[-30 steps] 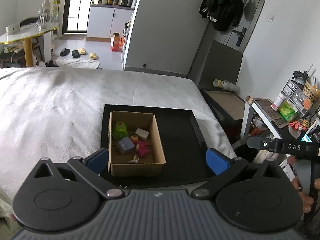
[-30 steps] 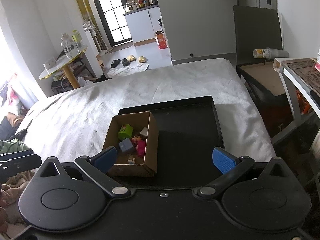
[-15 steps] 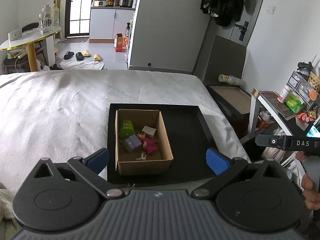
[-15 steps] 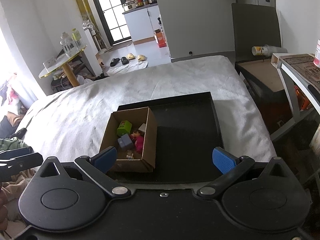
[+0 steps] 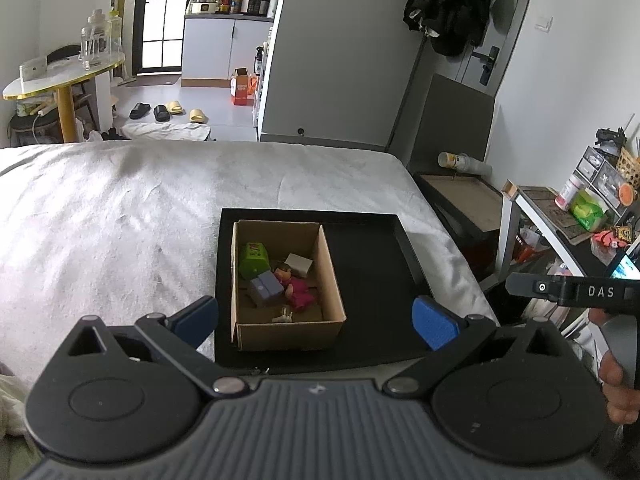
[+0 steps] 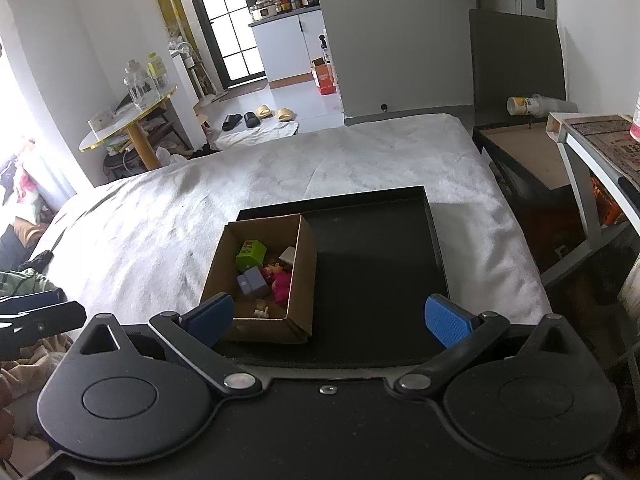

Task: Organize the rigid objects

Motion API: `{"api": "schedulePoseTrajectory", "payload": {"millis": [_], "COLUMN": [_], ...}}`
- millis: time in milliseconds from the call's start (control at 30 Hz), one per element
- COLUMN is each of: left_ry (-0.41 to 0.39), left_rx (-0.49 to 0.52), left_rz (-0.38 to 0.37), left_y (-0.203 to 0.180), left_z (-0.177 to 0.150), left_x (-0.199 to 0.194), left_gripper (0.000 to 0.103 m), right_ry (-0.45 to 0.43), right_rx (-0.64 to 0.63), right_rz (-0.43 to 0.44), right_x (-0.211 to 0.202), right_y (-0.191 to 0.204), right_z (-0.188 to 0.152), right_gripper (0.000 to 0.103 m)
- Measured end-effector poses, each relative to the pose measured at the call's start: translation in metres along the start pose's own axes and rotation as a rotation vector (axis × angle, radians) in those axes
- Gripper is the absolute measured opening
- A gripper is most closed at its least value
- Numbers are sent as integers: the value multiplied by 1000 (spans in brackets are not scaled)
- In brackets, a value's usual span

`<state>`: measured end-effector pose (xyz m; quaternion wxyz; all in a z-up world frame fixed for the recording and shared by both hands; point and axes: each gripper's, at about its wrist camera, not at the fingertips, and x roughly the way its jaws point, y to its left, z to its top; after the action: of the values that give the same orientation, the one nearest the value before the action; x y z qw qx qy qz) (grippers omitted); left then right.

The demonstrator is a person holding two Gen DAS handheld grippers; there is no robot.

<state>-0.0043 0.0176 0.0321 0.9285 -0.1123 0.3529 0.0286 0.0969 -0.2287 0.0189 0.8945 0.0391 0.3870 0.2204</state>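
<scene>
Toys lie gathered in the open brown cardboard box (image 5: pixel 280 284), which stands on the left half of the flat black rectangular tray (image 5: pixel 372 276) near its front edge; the tray rests at the front right corner of the white-covered bed (image 5: pixel 120 220). Inside the box you can make out a lime-green plastic block (image 5: pixel 253 258), a grey-blue plastic block (image 5: pixel 266 288), a small white block (image 5: pixel 299 264), a little doll in a pink dress (image 5: pixel 296 290) and a small pale piece (image 5: pixel 283 315) by the front wall.

Your left gripper (image 5: pixel 316 320) and right gripper (image 6: pixel 330 316) both hang back from the tray's front edge, each spread wide with nothing between the blue pads. The right half of the tray is bare and no loose toy shows on the bed.

This fits either end of the job: toys sorted into the box, or toys waiting to be laid out on the tray. You cannot settle which from here. Any reach into the box calls for a steep approach over its front wall, with the jaws narrowed to suit such small, close-packed pieces.
</scene>
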Motion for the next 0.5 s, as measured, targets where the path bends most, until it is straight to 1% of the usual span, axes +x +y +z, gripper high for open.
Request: {"api": "schedulePoseTrajectory", "payload": {"millis": [233,500], "left_ry": [13,12], "left_rx": [12,-3], "left_rz": [2,3], "left_y": [-4,-1], "left_z": [0,0], "left_x": [1,1], "left_gripper": [103,103], "right_ry": [-3,-7], "right_rx": [-17,-22], "right_rz": [0,-11], "right_x": [-1,-2], "right_y": [4,4], "right_z": [-1,-2], "right_gripper": [103,103]}}
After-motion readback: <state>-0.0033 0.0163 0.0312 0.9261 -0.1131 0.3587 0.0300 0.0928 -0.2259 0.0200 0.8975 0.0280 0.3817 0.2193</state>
